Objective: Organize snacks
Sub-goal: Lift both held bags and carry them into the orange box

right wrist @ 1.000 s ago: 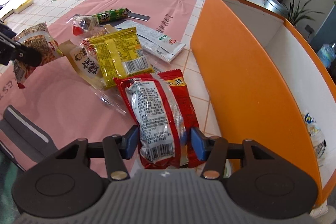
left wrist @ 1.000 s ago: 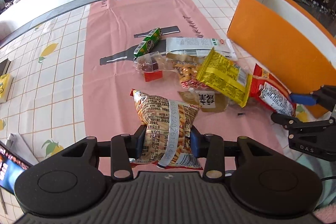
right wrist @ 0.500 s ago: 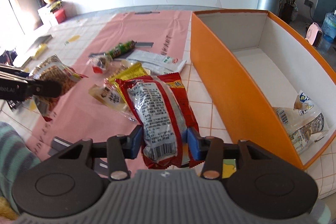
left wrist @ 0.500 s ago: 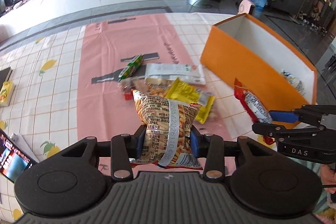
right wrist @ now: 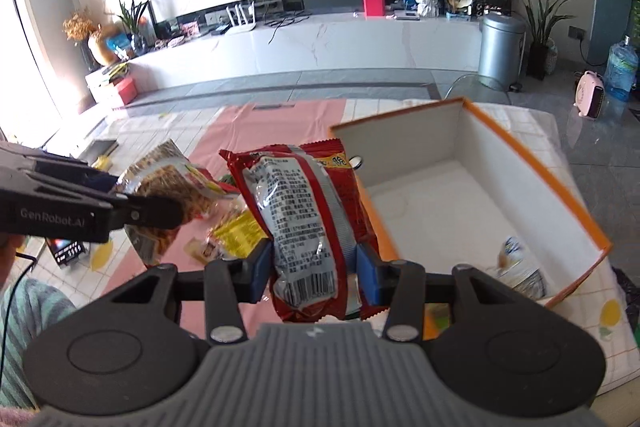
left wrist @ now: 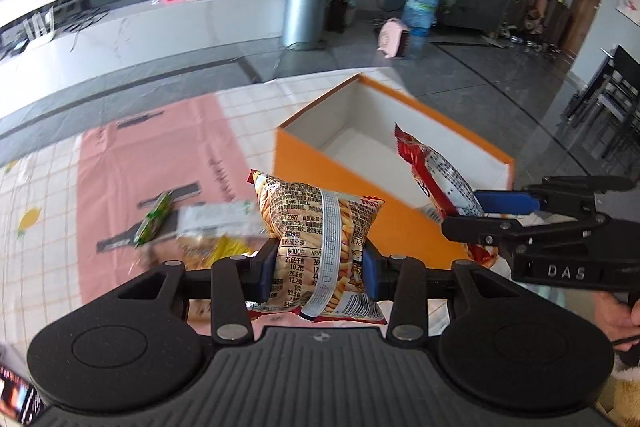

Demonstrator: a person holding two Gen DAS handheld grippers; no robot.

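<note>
Pinching red snack bag (right wrist: 304,219) in right claw (right wrist: 312,267), long axis pointing away; left claw (left wrist: 318,267) pinching fries bag (left wrist: 316,227).

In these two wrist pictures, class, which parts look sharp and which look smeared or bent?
Left wrist view: the held chip bag is sharp, the snacks on the pink cloth are smeared, the counter bows. Right wrist view: the red packet reads clearly, the bag in the orange box is blurred, window glare whitens the left edge.

Bright window (right wrist: 24,39) glare, fisheye-bent edges, motion-blurred tabletop (left wrist: 132,163)
</note>
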